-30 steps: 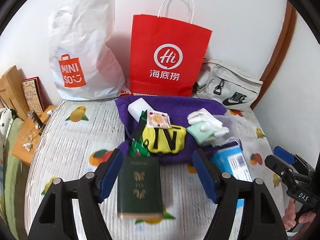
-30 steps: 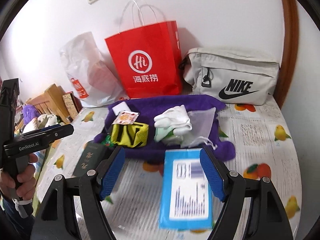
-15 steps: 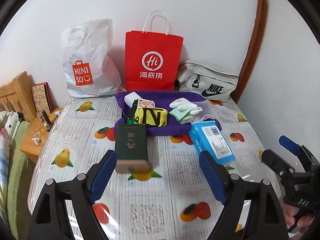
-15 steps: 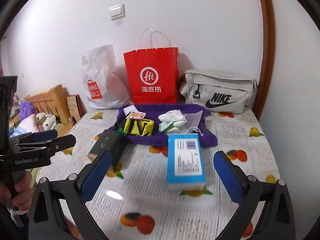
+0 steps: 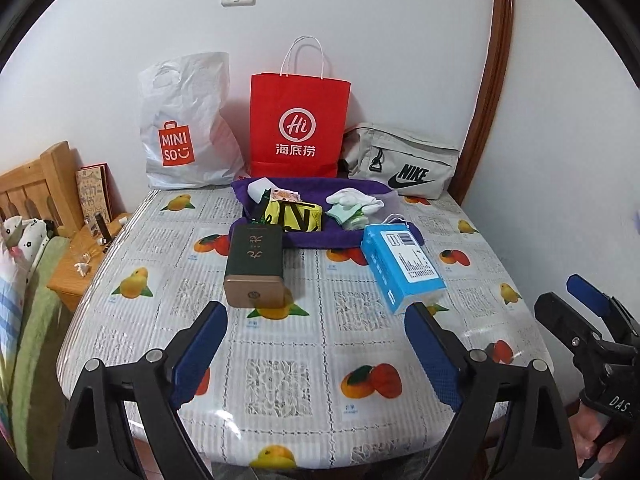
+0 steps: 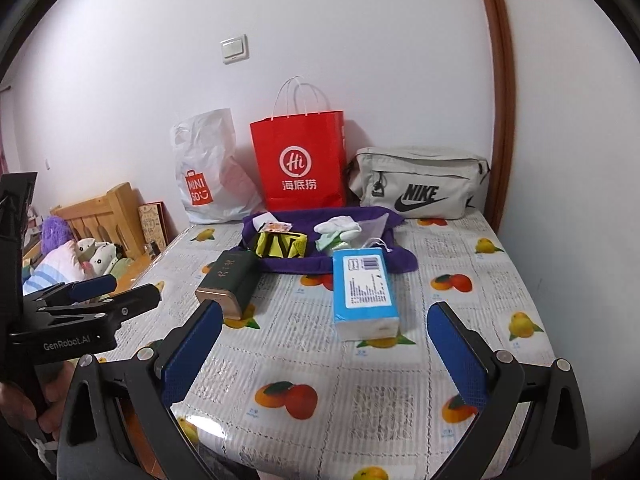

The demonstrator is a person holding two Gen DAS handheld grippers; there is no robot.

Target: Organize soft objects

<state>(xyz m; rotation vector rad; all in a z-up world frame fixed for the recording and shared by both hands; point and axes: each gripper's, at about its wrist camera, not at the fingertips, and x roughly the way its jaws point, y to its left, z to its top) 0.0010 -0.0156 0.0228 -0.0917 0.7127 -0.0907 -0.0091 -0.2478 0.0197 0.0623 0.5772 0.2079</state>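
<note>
A purple towel (image 5: 340, 236) (image 6: 360, 216) lies at the back of the table with a yellow-black pouch (image 5: 298, 217) (image 6: 280, 244), white socks (image 5: 352, 198) (image 6: 336, 225) and small packets on it. A blue tissue pack (image 5: 402, 266) (image 6: 364, 288) and a dark green box (image 5: 254, 266) (image 6: 230, 280) lie in front of it. My left gripper (image 5: 316, 350) is open and empty over the table's near edge. My right gripper (image 6: 324, 344) is open and empty, also near the front edge; it shows in the left wrist view (image 5: 576, 312).
A white Miniso bag (image 5: 184, 124), a red paper bag (image 5: 298, 120) and a grey Nike bag (image 5: 404, 166) stand along the back wall. A wooden bed frame (image 5: 36, 184) and nightstand are to the left. The table wears a fruit-print cloth (image 5: 320, 360).
Both grippers have pulled back and up from the box and the tissue pack toward the table's front edge. The objects have not moved.
</note>
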